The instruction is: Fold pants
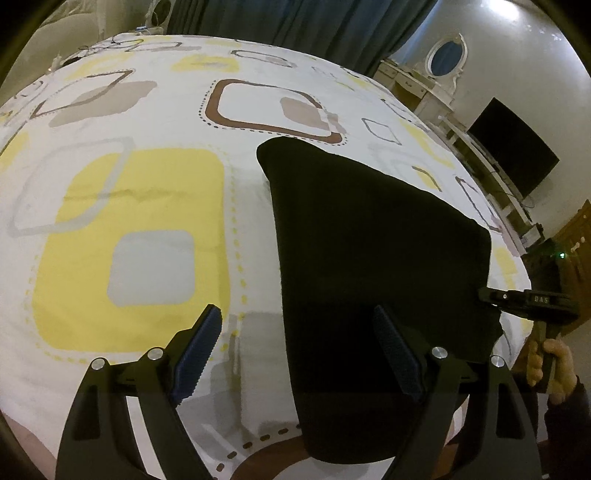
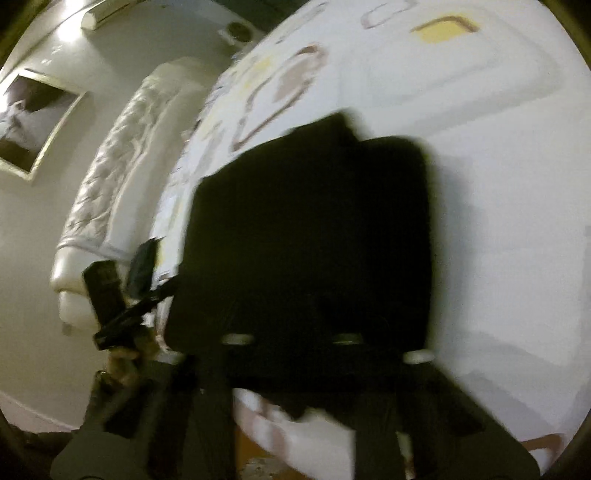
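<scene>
The black pants (image 1: 369, 251) lie folded on the patterned bed sheet (image 1: 147, 192). My left gripper (image 1: 299, 350) is open, its left finger over the sheet and its right finger (image 1: 397, 354) over the pants' near part. My right gripper (image 1: 484, 295) shows at the pants' right edge, held by a hand; its tip touches the cloth. In the blurred right wrist view the pants (image 2: 310, 236) fill the middle and hide the right gripper's fingertips; the left gripper (image 2: 140, 266) shows at the left.
The bed's edge curves along the right, with a dark TV screen (image 1: 517, 147), white furniture (image 1: 417, 85) and a wooden cabinet (image 1: 576, 240) beyond. Dark curtains (image 1: 295, 26) hang at the back. A white padded headboard (image 2: 110, 177) and a framed picture (image 2: 33, 118) show in the right wrist view.
</scene>
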The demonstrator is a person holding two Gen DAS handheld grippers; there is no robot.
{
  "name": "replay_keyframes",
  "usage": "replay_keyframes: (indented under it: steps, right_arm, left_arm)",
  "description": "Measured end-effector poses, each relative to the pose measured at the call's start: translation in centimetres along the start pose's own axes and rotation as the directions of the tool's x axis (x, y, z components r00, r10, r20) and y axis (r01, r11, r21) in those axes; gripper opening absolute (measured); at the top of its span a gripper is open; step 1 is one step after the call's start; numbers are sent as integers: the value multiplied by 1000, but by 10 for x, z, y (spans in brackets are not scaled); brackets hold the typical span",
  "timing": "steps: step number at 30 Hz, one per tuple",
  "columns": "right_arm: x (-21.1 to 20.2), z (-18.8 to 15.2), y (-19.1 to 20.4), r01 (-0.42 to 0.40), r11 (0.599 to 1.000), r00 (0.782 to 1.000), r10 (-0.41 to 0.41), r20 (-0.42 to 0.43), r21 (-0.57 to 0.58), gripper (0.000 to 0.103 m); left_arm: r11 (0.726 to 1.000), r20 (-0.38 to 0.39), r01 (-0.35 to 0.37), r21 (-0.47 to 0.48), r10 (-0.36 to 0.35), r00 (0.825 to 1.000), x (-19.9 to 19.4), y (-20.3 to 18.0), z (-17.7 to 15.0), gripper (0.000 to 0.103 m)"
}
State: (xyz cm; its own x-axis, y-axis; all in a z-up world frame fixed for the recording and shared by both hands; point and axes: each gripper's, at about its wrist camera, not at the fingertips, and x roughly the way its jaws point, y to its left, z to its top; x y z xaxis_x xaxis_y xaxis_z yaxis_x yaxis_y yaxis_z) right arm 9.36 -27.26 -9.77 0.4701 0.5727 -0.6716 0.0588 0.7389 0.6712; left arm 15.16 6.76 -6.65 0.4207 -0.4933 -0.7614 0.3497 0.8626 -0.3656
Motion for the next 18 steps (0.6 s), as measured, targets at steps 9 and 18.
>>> replay_keyframes:
  steps: [9,18]
  right_arm:
    - [-61,2,-35,8,998,996,-12,84,59,95]
    - [-44,16,-73,-207,967,978,205,33,146,95]
  left_arm:
    - [999,-4,43,17,-43,999,-15,17,12,83]
    - [900,-118,401,-170,-423,898,13,33,26,83]
